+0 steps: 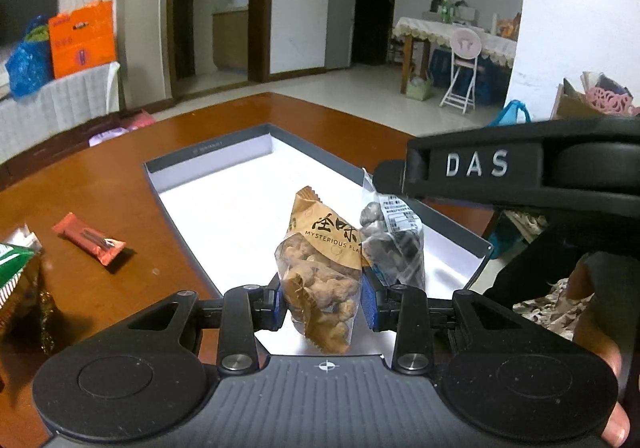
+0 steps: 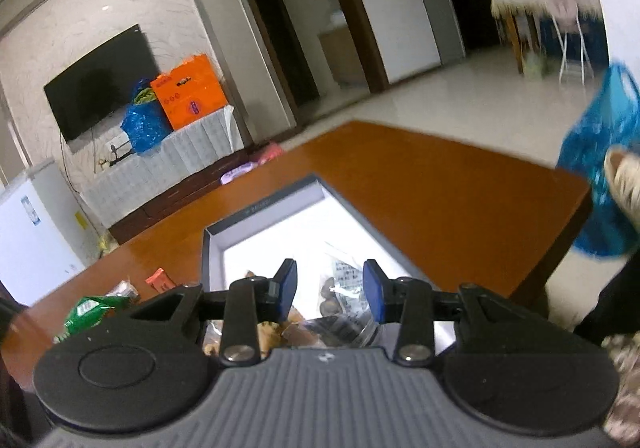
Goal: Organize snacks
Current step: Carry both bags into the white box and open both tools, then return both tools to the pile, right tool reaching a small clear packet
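Above the open box (image 1: 208, 161), the left gripper (image 1: 322, 294) clamps a tan peanut packet (image 1: 320, 272) beside the right gripper (image 2: 330, 290) pinching a clear dark-snack packet (image 1: 394, 244); crowded together, either may snag on release.

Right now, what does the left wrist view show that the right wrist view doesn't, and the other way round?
Left wrist only: the left tongs shut on the brown nut packet, the right tongs' black body marked DAS, and the whole red snack bar.
Right wrist only: the right tongs shut on the clear dark-snack packet, and the wall television.
Both: the open white-lined box on the wooden table, both packets over it, and the orange bag.
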Demonstrator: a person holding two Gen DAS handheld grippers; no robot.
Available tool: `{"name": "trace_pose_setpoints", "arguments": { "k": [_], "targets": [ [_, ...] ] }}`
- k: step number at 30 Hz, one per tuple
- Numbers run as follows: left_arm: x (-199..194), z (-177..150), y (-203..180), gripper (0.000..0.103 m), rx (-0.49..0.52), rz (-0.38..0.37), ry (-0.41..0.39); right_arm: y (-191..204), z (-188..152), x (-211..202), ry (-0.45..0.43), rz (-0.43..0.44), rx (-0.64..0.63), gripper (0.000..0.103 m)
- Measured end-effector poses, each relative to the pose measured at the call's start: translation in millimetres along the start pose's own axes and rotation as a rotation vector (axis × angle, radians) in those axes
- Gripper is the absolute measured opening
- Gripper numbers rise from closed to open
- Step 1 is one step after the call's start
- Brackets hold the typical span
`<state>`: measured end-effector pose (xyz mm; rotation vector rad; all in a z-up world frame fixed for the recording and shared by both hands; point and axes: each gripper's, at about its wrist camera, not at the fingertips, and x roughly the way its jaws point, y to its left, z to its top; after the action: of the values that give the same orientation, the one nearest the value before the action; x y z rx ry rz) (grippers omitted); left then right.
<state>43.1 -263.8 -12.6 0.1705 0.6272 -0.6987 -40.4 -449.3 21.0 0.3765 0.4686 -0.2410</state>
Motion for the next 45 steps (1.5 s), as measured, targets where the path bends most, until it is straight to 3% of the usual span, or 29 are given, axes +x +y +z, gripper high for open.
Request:
{"name": "trace_pose_setpoints", "arguments": {
  "k": [3,10,12,17,19,22,24,26,31,37,45],
  "targets": [
    [-1.8,0.6,0.1,0.037,-0.001,0.001,0.01,7.8,-1.5,-0.2,-0.007,0.0,-0.045,0.038],
    [-0.7,0.9,0.6,0.043,-0.015,0.014,0.02,2.7,-0.3,9.8,0.021,0.01,0.022,0.038],
    [-3.2,1.4,-0.3,0.057,-0.011,0.02,0.004,3.5,-1.1,9.5,0.01,0.002,0.017,0.038],
    [-18.8,3.0,-6.8,0.068,0.049,0.047,-0.058,10.5,-4.4,1.7,-0.017,0.002,-0.031,0.039],
    [-24.8,2.4,-5.7,0.071,0.062,0.058,-0.07,14.8,-4.4,2.4,-0.021,0.002,-0.052,0.045],
    [-34.9,3.1,0.1,0.083,0.051,0.066,-0.085,18.7,-5.0,3.8,-0.025,-0.001,-0.063,0.055],
    [-42.3,3.4,4.3,0.097,0.042,0.082,-0.104,21.4,-6.1,4.1,-0.023,-0.005,-0.071,0.063],
    [-48.8,3.1,8.1,0.103,0.041,0.114,-0.131,23.5,-6.4,4.6,-0.024,-0.004,-0.08,0.065],
    [-56.6,3.1,22.4,0.103,0.022,0.168,-0.118,31.9,-10.5,0.5,-0.065,0.015,-0.11,0.081],
    [-72.0,0.2,44.9,0.103,-0.023,0.237,-0.114,48.1,-18.4,-9.6,-0.126,0.072,-0.177,0.082],
    [-106.5,-12.6,94.1,0.103,-0.103,0.385,-0.12,76.9,-33.8,-27.8,-0.205,0.18,-0.301,0.091]
  ]
}}
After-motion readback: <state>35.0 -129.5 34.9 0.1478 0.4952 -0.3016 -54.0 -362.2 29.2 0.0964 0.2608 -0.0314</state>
